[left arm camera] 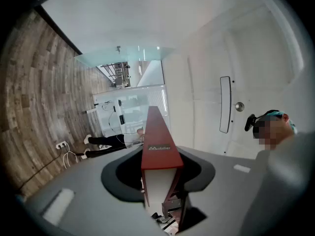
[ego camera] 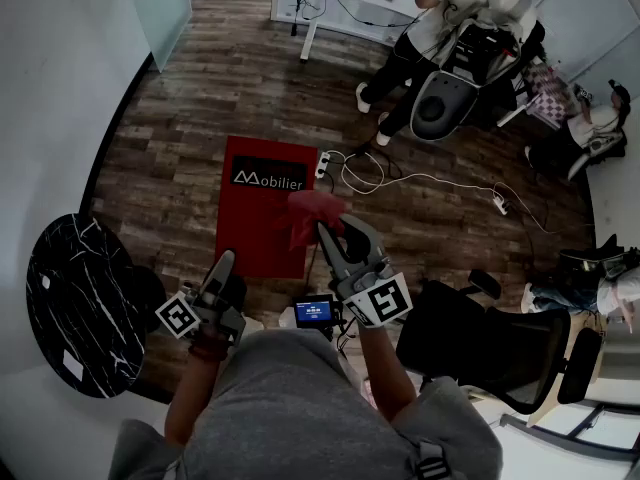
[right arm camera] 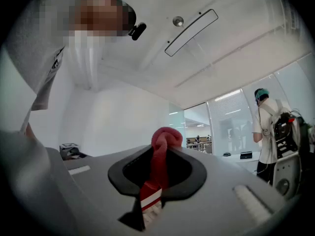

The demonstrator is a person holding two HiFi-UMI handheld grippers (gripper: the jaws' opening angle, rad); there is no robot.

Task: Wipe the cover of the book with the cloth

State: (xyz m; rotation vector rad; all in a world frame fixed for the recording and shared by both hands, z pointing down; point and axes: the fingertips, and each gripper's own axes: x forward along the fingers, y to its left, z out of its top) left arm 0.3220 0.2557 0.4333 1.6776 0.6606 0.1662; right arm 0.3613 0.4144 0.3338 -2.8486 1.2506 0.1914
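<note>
While the red book [ego camera: 262, 208] marked "Mobilier" is being held out above the wooden floor [ego camera: 170, 158], it is being clamped by one short edge only between the jaws of the left gripper [ego camera: 222, 268], so most of its length is being left unsupported beyond the grip. The red cloth [ego camera: 308, 213] is being pinched as a bunched wad by the closed jaws of the right gripper [ego camera: 340, 240]. In the head view it is being seen over the book's right edge, though whether cloth and cover are touching is not being settled by any view. The chief risk is being judged to be leverage: if pressure is being applied far from the clamped edge during a wiping stroke, the book is likely being levered downward or twisted between the left jaws, and it could be worked loose and dropped to the floor near the white cables [ego camera: 400, 178]. A second risk is being posed by the cloth itself. Because only a small rounded lump is being presented beyond the jaws, parts of the cover may be missed, and the hard jaw tips may be dragged across the cover in place of fabric. A stroke that is being carried past the right edge could also let the wad catch there and be tugged out of the right jaws.
</note>
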